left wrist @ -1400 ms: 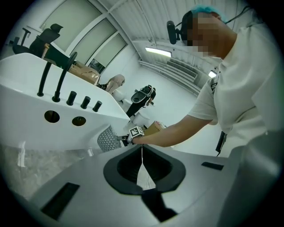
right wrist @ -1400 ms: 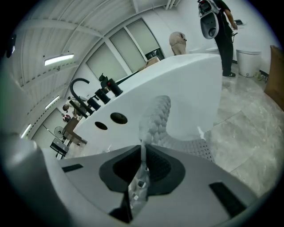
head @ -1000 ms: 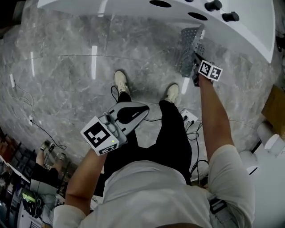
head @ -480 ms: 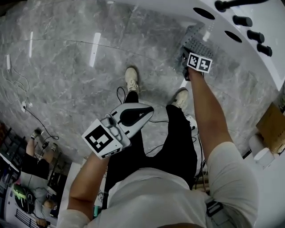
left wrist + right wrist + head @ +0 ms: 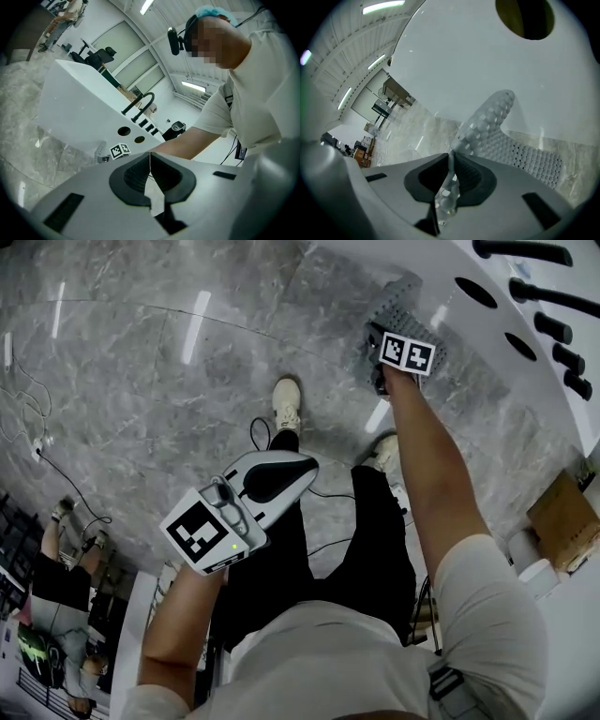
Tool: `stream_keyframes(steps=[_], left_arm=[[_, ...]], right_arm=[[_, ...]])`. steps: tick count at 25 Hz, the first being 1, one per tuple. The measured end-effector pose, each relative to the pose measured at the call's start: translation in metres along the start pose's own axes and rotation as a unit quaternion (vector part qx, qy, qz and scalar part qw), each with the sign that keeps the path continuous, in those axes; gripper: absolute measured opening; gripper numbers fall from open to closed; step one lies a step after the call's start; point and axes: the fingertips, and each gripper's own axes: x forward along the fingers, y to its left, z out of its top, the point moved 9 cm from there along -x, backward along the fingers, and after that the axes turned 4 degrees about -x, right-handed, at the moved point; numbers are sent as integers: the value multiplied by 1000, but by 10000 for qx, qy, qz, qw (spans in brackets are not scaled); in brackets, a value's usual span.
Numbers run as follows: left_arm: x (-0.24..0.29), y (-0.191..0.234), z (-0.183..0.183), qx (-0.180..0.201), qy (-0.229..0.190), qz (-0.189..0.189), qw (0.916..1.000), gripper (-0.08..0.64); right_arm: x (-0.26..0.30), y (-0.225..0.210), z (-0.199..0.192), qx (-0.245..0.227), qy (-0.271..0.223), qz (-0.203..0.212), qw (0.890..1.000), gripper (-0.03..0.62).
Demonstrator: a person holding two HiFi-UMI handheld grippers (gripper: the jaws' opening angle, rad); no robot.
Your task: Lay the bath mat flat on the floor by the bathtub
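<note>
The bath mat (image 5: 405,307) is a clear, bumpy, perforated sheet hanging against the white bathtub (image 5: 525,343) wall. In the right gripper view the bath mat (image 5: 520,152) spreads up and right from the jaws, one edge pinched between them. My right gripper (image 5: 451,161) is shut on that edge; in the head view the right gripper (image 5: 380,381) sits under its marker cube at the mat's lower edge. My left gripper (image 5: 298,465) hovers at waist height over the person's legs, jaws shut with nothing between them; the left gripper (image 5: 150,161) points toward the tub.
Grey marble floor (image 5: 159,399) lies in front of the tub. The person's white shoes (image 5: 286,404) stand near the tub. Cables (image 5: 56,493) trail at the left. A cardboard box (image 5: 562,517) and white containers sit at the right. Black taps (image 5: 539,296) line the tub rim.
The head view has swung, so the tub and mat sit further up-right. My right gripper has stayed shut on the mat by the tub wall. My left gripper has barely moved.
</note>
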Motion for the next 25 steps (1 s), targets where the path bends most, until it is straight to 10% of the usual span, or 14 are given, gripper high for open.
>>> stream_keyframes(steps=[13,25], left_arm=[[-40,26,-3,-147,-120,80,9998,20],[-51,-21,39,590,106,-453,9972,20]], right_arm=[[49,84,31,-305,-37,537,9981,43],[-77,108,-14,-225,89,374,9990,11]])
